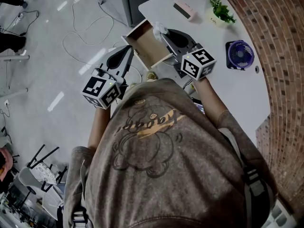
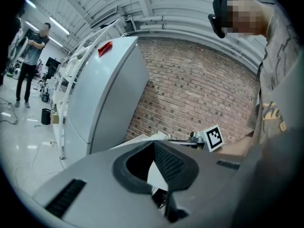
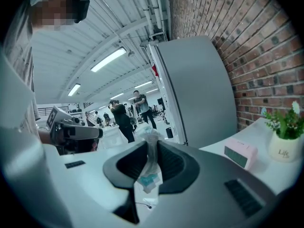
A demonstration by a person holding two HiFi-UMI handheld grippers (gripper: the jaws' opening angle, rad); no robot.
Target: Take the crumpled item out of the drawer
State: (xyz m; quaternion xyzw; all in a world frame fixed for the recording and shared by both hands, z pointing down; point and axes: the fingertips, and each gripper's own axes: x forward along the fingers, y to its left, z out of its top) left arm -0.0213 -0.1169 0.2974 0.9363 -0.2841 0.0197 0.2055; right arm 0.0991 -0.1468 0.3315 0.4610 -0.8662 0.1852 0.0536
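Softness marks the crumpled item (image 3: 148,177): it looks like thin, clear film wadded around a small teal scrap. I judge it very light, limp and easily squashed, with a slick surface that could slide out of a loose pinch, but nothing in it that would break. The right gripper (image 3: 151,146) has its fingers (image 3: 173,164) closed on it, nipping the wad across its middle. That seems the sensible place, since the loose ends would only stretch or tear. In the right gripper view the item's long axis runs along the fingers, with one puffy end poking out past the tips toward the room. The other end, with the teal scrap, trails back toward the camera. In the head view the item sits at the tip of the right gripper, over the corner of the open drawer (image 1: 145,44) next to the white desk (image 1: 247,87). Whether it has fully cleared the drawer wall I cannot tell. The left gripper (image 2: 154,147) hangs beside the drawer, over the floor, fingers together with nothing between them.
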